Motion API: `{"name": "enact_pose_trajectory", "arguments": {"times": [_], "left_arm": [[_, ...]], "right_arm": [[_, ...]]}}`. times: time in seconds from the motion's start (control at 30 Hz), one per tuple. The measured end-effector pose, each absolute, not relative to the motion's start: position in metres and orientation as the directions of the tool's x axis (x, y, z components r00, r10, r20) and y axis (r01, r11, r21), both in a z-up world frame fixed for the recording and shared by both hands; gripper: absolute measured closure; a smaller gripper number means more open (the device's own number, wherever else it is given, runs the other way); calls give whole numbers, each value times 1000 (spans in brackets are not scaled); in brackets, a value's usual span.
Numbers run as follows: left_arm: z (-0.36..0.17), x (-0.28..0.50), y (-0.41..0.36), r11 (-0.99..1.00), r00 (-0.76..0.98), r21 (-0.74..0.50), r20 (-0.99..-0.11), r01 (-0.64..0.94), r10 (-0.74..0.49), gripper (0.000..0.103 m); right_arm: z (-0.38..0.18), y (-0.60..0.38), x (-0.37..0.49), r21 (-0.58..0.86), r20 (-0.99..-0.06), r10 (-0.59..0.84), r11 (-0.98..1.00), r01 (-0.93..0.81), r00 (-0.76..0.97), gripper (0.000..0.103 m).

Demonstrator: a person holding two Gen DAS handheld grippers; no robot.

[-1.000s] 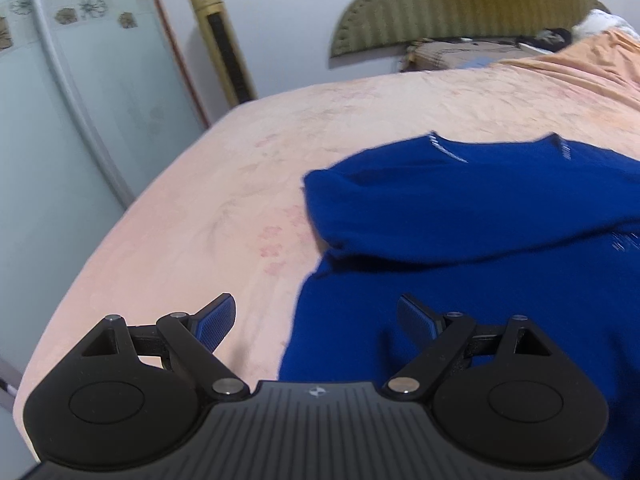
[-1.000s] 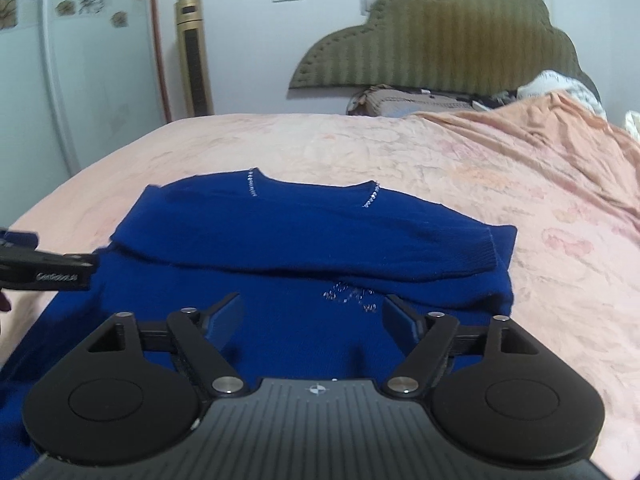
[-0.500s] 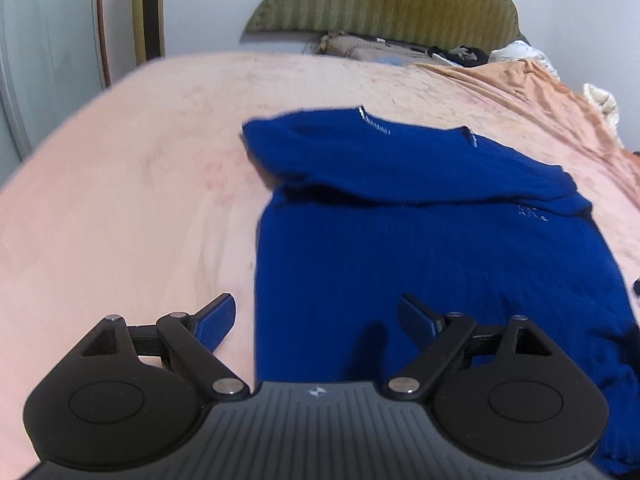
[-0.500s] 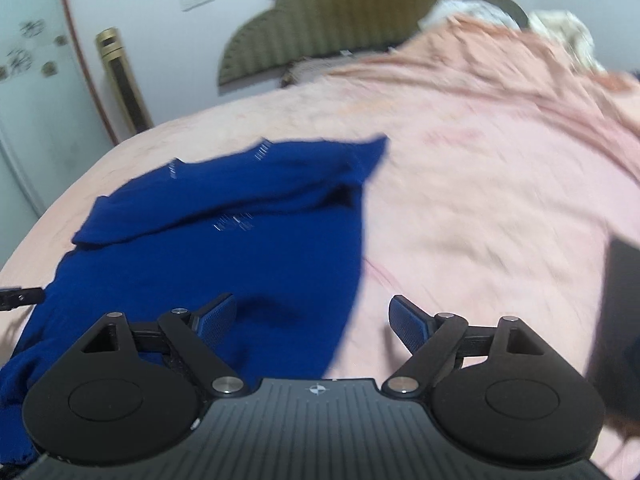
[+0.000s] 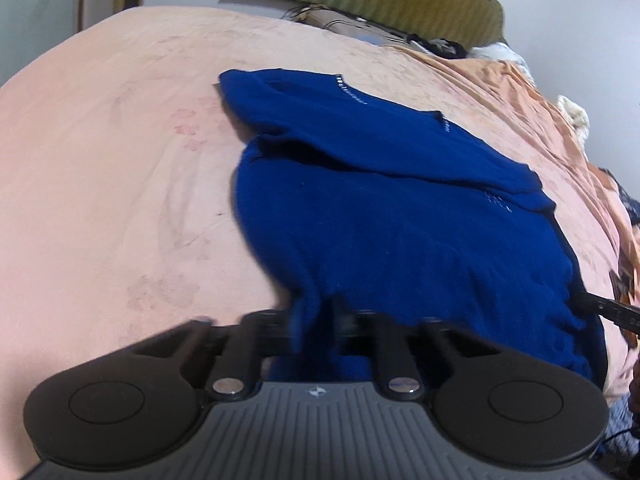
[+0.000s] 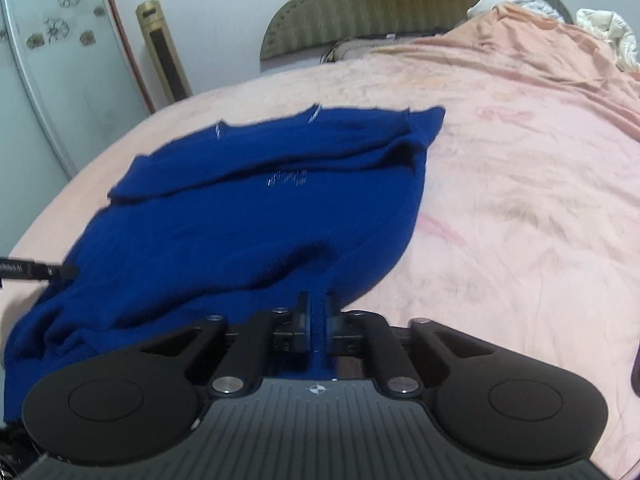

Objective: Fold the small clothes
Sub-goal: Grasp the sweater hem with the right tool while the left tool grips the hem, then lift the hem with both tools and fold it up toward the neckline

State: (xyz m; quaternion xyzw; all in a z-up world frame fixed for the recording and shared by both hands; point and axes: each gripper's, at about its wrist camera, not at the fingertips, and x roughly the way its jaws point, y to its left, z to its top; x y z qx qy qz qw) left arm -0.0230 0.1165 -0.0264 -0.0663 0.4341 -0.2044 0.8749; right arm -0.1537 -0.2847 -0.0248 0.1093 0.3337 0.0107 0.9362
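Peach bedsheet [image 6: 520,184], blue sweater [image 6: 248,232] spread across, olive headboard [image 6: 384,4] behind

Left gripper [image 5: 316,326]: matte black body, ribbed grey-black plate with a small white emblem.
Left gripper hubs: 2 round discs, 2 silver screws on the link arms.
Right gripper [image 6: 316,322]: same black build, ribbed plate, white emblem.
Right gripper fingers [image 6: 301,322]: short black blocks, 2 silver screws behind.
Left gripper side: white lettering, unreadable.
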Motion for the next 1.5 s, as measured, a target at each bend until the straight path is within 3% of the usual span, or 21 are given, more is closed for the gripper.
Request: {"name": "enact_pose_trajectory", "arguments": {"times": [0.1, 0.33, 0.57, 0.6, 0.67, 0.73, 0.77, 0.87, 0.93, 1.0, 1.23, 1.4, 1.5], "left_arm": [[-22, -20, 116, 911, 563, -296, -718, 286, -410, 96], [1, 2, 90, 938, 678, -176, -653, 298, -338, 97], [-5, 36, 75, 959, 718, -120, -641, 255, -271, 96], [-7, 38, 74, 963, 712, -113, -653, 245, -258, 96], [-10, 34, 78, 962, 703, -121, -661, 246, -263, 95], [-9, 27, 83, 961, 698, -120, -666, 249, -264, 93], [-9, 24, 85, 962, 696, -115, -669, 248, -260, 92], [-5, 12, 98, 964, 693, -121, -674, 238, -256, 80], [-4, 1, 108, 961, 688, -144, -673, 236, -270, 54], [-2, -13, 120, 957, 685, -168, -670, 235, -286, 37], [-10, -53, 145, 931, 593, -248, -718, 269, -363, 36], [-19, -75, 152, 901, 526, -313, -734, 300, -430, 36], [-21, -87, 144, 879, 506, -311, -727, 361, -465, 37]], "right_arm": [[-14, -287, -151, 190, -590, 60, 980, 66, 805, 95], [10, -293, -116, 125, -514, 9, 990, 65, 858, 96], [0, -299, -67, 29, -520, -96, 991, 130, 849, 96], [-3, -301, -64, 40, -533, -100, 989, 144, 840, 86], [-5, -305, -67, 84, -547, -91, 983, 163, 832, 80], [-6, -307, -79, 113, -546, -72, 981, 158, 835, 63], [-5, -307, -85, 117, -545, -69, 981, 157, 835, 60], [-5, -308, -107, 133, -563, -56, 979, 157, 825, 56], [-8, -310, -121, 181, -582, -12, 973, 144, 813, 56], [-13, -311, -133, 224, -603, 32, 966, 131, 797, 55], [-34, -301, -173, 341, -653, 159, 935, 101, 740, 53], [-35, -281, -192, 346, -661, 196, 936, 63, 724, 52], [-33, -261, -195, 278, -673, 187, 961, 11, 715, 60]]}}
